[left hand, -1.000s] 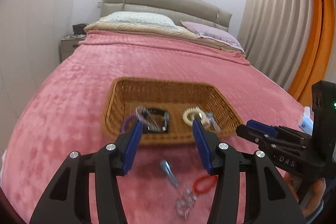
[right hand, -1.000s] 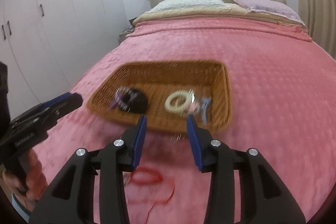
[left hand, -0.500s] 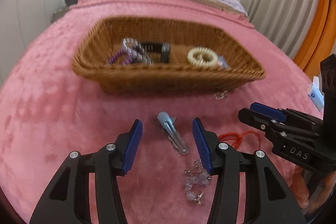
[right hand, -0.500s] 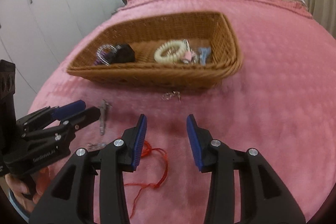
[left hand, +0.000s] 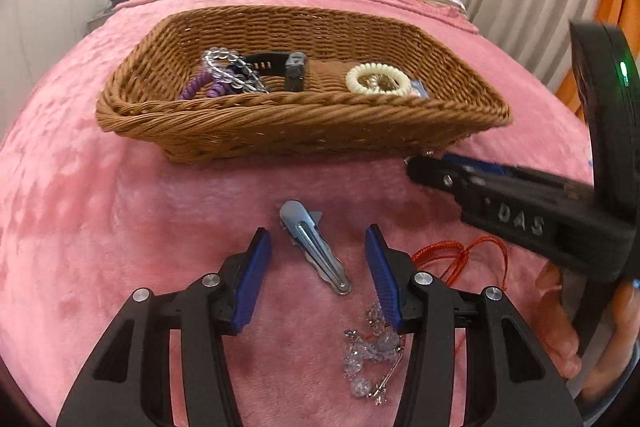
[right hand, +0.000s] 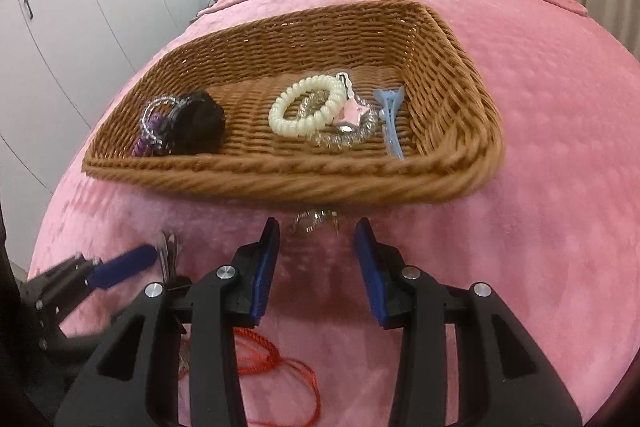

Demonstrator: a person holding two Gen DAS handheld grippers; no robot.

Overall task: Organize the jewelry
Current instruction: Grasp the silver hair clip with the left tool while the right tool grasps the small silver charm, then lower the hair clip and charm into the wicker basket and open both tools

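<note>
A brown wicker basket (left hand: 304, 115) (right hand: 280, 179) sits on the pink bedspread and holds a white coil hair tie (right hand: 308, 107), a pink star charm (right hand: 348, 115), a blue clip (right hand: 390, 119), a black band (right hand: 200, 123) and purple beads (left hand: 192, 89). In front of it a silver-blue hair clip (left hand: 316, 251) lies flat between the fingers of my open left gripper (left hand: 316, 233), untouched. A clear bead bracelet (left hand: 372, 355) and a red cord (left hand: 460, 259) lie to its right. My right gripper (right hand: 317, 229) is open, with a small clear trinket (right hand: 316, 221) just past its tips.
Each gripper shows in the other's view: the right one (left hand: 424, 167) by the basket's near right corner, the left one (right hand: 120, 267) low on the left. A hand (left hand: 560, 327) holds the right tool. Pillows and headboard lie far behind, wardrobe doors (right hand: 80, 7) on the left.
Both grippers have come down and forward toward the bedspread in front of the basket. The left one now straddles the hair clip; the right one has neared the clear trinket.
</note>
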